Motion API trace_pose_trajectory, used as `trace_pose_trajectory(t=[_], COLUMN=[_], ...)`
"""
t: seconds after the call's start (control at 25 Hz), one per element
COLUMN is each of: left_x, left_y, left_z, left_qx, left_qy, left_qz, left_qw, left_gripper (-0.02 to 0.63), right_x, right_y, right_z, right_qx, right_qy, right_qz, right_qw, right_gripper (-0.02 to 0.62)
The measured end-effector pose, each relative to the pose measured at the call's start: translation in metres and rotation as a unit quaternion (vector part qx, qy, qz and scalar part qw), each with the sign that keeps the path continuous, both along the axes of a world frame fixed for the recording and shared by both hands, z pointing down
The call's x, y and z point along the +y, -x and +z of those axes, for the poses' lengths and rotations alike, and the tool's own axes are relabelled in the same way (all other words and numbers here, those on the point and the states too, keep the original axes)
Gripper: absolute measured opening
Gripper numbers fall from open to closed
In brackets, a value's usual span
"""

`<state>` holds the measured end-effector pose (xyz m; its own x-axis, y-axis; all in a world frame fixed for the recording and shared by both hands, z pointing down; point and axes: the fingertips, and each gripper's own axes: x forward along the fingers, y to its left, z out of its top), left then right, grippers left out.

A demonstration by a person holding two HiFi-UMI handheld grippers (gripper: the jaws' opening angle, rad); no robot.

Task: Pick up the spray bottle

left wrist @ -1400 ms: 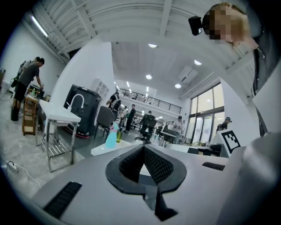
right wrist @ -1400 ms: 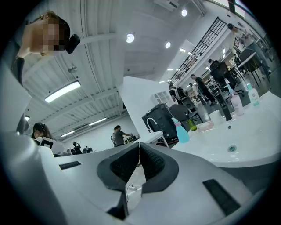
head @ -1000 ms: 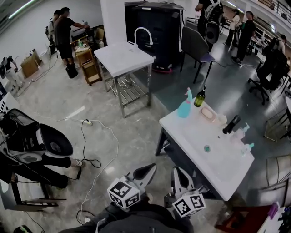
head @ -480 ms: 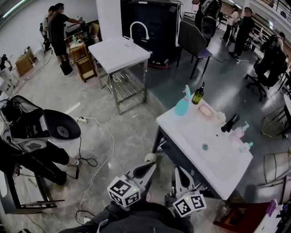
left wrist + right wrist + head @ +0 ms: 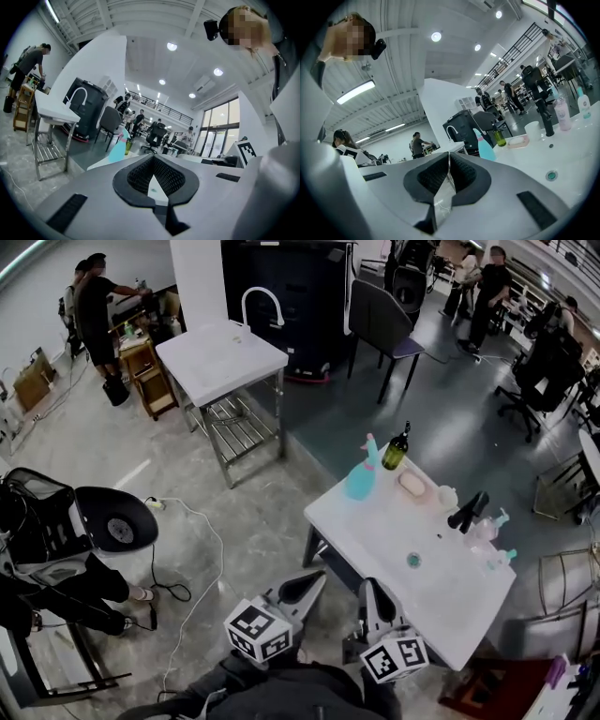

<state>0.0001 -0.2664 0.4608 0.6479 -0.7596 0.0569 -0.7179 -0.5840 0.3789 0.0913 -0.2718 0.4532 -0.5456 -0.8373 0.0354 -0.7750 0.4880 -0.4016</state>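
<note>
The teal plastic spray bottle (image 5: 360, 476) on the white sink table (image 5: 375, 521) is nearer now, so the approach seems underway. The left gripper (image 5: 305, 585) and right gripper (image 5: 372, 594) are both closed and empty.

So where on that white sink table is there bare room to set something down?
The near strip of the white table, between the spray bottle and the drain, is bare, as is the end past the drain. The far edge is crowded: green bottle, soap dish, cup, faucet, small bottles.

White sink table (image 5: 441, 601) with teal spray bottle (image 5: 361, 478), green bottle (image 5: 396, 450), soap dish (image 5: 412, 484), black faucet (image 5: 468, 512).
</note>
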Motion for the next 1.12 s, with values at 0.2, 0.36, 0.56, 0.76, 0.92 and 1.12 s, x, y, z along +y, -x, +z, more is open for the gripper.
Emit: trace_pose_trajectory(t=[0.2, 0.36, 0.56, 0.76, 0.92, 1.12], left_x=[-0.061, -0.104, -0.155, -0.191, -0.216, -0.244], left_y=[-0.002, 0.000, -0.003, -0.005, -0.008, -0.009], left_z=[-0.015, -0.021, -0.027, -0.032, -0.033, -0.022], left_qx=[-0.003, -0.004, 0.001, 0.005, 0.008, 0.010], left_qy=[-0.007, -0.014, -0.019, -0.011, -0.004, 0.006], left_qz=[0.019, 0.037, 0.057, 0.070, 0.075, 0.083], left_qw=[0.9998, 0.9992, 0.9982, 0.9974, 0.9972, 0.9965], left_gripper=[0.005, 0.005, 0.005, 0.005, 0.005, 0.005], right_x=[-0.058, -0.098, -0.143, -0.175, -0.198, -0.228], right_y=[-0.004, -0.001, -0.002, -0.002, -0.005, -0.006], right_z=[-0.016, -0.025, -0.032, -0.038, -0.041, -0.035], right_qx=[0.002, 0.005, 0.006, 0.013, 0.018, 0.022], right_qy=[-0.009, -0.017, -0.020, -0.014, -0.008, -0.005], right_qz=[0.020, 0.034, 0.053, 0.062, 0.067, 0.073], right_qw=[1.000, 0.999, 0.998, 0.998, 0.998, 0.997], right_gripper=[0.012, 0.012, 0.012, 0.012, 0.011, 0.012])
